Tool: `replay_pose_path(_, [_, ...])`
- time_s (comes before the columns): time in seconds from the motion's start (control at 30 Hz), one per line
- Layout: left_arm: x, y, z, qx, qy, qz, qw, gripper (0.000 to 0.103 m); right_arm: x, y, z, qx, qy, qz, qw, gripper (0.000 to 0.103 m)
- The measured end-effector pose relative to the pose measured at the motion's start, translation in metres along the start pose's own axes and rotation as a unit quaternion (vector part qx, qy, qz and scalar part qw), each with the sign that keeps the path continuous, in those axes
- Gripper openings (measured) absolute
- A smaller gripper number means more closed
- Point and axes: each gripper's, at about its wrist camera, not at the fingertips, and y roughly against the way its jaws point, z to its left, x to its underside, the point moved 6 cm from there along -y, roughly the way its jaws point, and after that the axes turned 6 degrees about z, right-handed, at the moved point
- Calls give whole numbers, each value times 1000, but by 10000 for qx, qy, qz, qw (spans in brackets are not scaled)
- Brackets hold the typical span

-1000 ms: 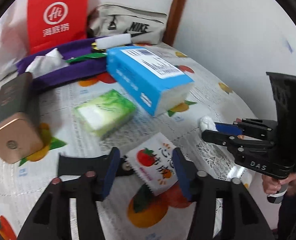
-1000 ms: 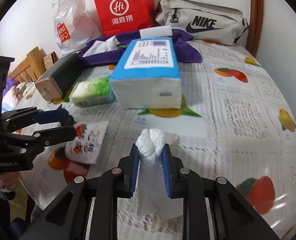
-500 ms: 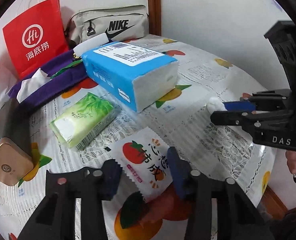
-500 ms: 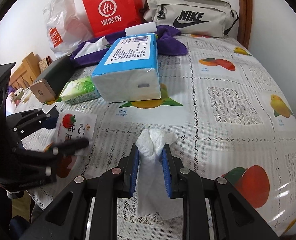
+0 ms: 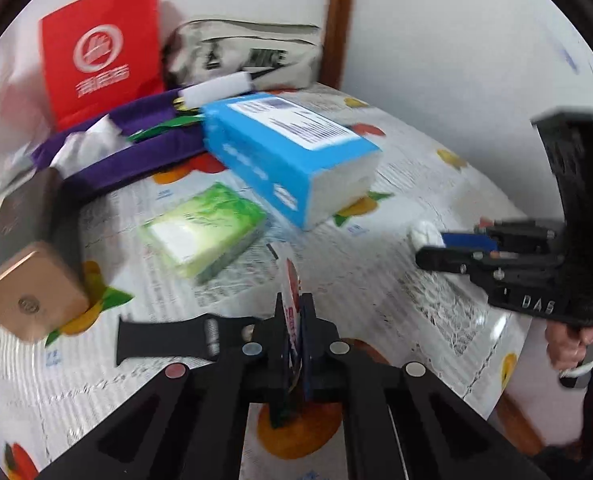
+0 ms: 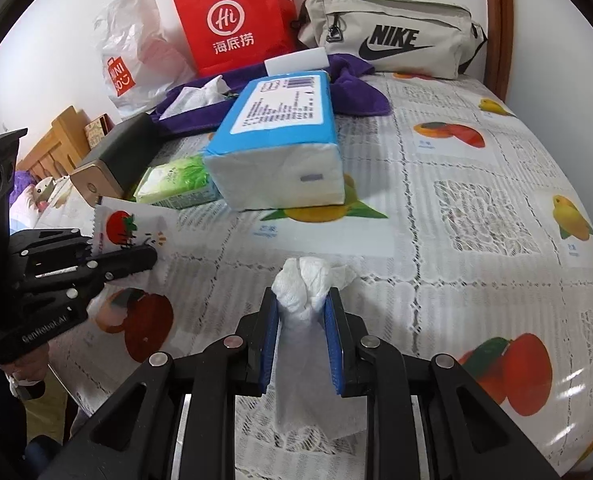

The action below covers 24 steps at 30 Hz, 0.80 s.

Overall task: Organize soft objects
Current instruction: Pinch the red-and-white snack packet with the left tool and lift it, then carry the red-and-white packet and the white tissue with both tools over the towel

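1. Left wrist view: the left gripper (image 5: 294, 320) has just been closing, and its jaws now pinch the small white sachet printed with a red tomato (image 5: 290, 300), seen edge-on between the blue pads.
2. The sachet appears raised off the fruit-patterned plastic tablecloth (image 5: 396, 280); blur prevents confirming that it is fully clear.
3. The left gripper points steeply downward, near the green pocket tissue pack (image 5: 204, 232) and the large blue-wrapped tissue pack (image 5: 292, 168).
4. Advice: hold the pinch firm; the thin sachet is caught near one edge and could slip or fold.
5. Right wrist view: the right gripper (image 6: 302, 312) is clamped on a crumpled white paper tissue (image 6: 308, 284), whose tail hangs below the pads.
6. The right gripper also tilts downward over the tablecloth, a hand (image 6: 30, 370) visible beneath the left tool.
7. Advice: carry both items toward the purple cloth (image 6: 356, 92) pile at the rear, probably the collection area, keeping the two tools well apart.
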Motion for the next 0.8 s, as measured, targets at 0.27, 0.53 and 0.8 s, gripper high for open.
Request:
replay_pose_path(0.27, [7, 20, 37, 6, 705, -103, 9975, 5, -10, -2, 16, -6, 182, 13, 9998, 23])
replay_pose_path(0.53, [11, 47, 70, -421, 975, -276, 9940, 5, -21, 1, 24, 6, 265, 19, 9996, 23])
replay_pose_path(0.8, [7, 68, 107, -693, 1450, -402, 9862, 5, -46, 10, 34, 12, 391, -127, 9992, 23])
